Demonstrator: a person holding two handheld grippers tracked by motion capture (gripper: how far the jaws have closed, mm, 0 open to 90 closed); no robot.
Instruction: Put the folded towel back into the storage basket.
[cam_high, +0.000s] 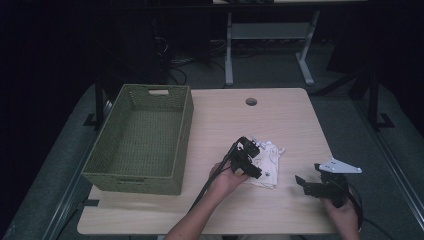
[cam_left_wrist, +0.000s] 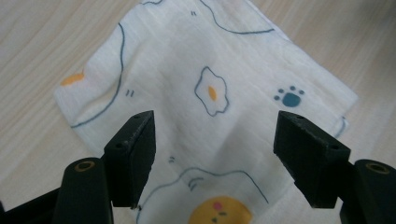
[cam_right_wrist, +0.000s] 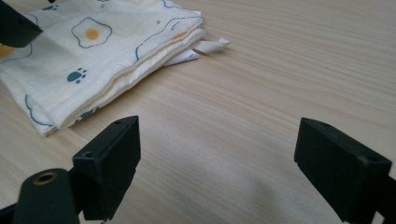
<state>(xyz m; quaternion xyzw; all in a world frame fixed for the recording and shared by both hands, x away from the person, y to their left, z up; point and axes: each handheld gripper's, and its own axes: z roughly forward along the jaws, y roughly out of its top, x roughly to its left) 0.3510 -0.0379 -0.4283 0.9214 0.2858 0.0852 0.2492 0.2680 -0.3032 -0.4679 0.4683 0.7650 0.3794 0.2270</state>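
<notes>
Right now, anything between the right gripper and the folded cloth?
Nothing: in the right gripper view, just bare table lies between the open right gripper and the folded cloth. The high view agrees.

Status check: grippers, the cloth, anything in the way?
Left gripper open, poised above the folded cream cloth with fried-egg print. Right gripper open over bare table, off to the side. Green woven basket sits apart; nothing blocking.

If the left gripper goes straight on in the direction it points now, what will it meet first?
Most likely the folded cloth: the left gripper hangs open just above it, jaws aimed at the fried-egg print. Whether the jaws already touch the fabric, I cannot tell.
</notes>
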